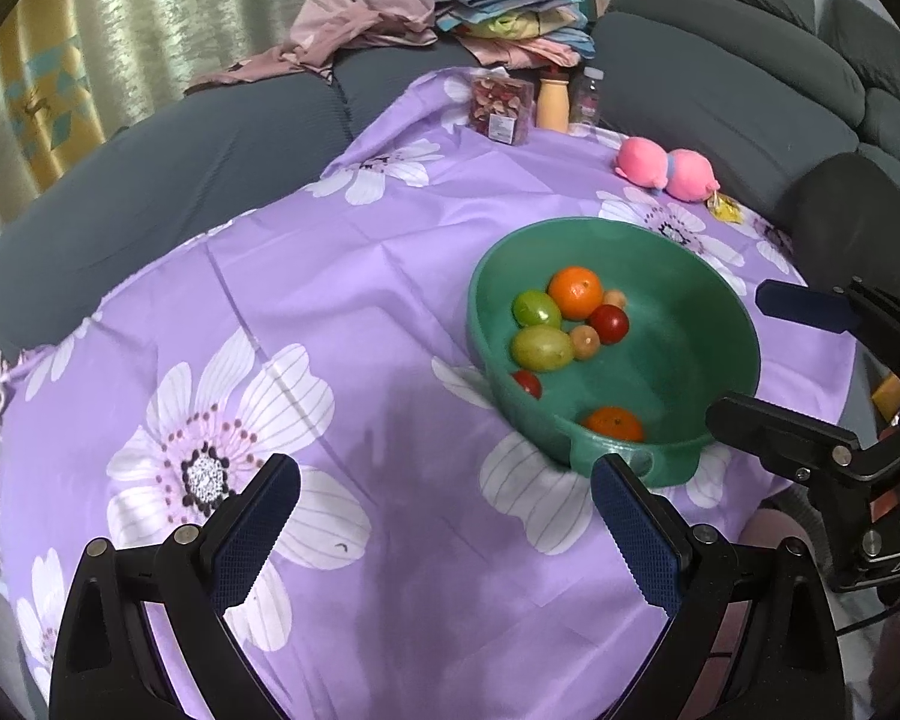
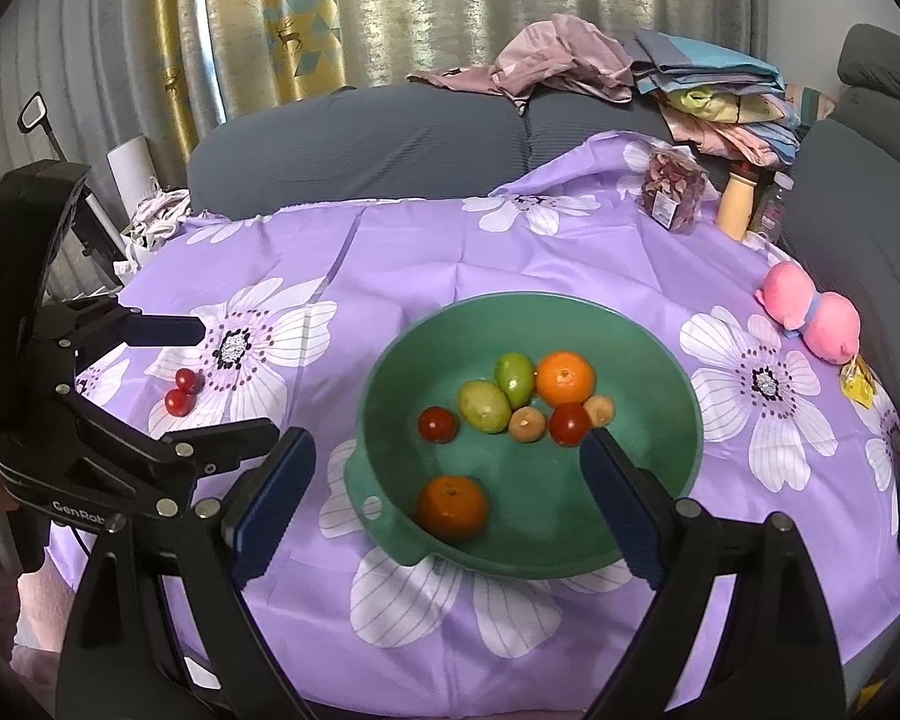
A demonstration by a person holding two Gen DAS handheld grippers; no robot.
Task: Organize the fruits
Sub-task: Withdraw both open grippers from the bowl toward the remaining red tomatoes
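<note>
Both claws, left point(image 1: 444, 531) and right point(image 2: 447, 507), gaping, empty. Most fruit already in green bowl point(image 2: 678, 384); two cherry tomatoes point(image 2: 181, 393) loose, far left. Might roll off if nudged.

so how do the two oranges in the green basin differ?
1. Place: the far orange sits in the fruit cluster mid-basin, touching a green fruit and a red tomato; the near orange lies alone by the handle-side wall of the green basin.
2. Light: the far orange looks brighter, the near orange darker, in shade.
3. Pose: the far orange's stem dimple faces up; the near orange's faces the far side.

Shared: both round, similar size, both inside the basin.
</note>
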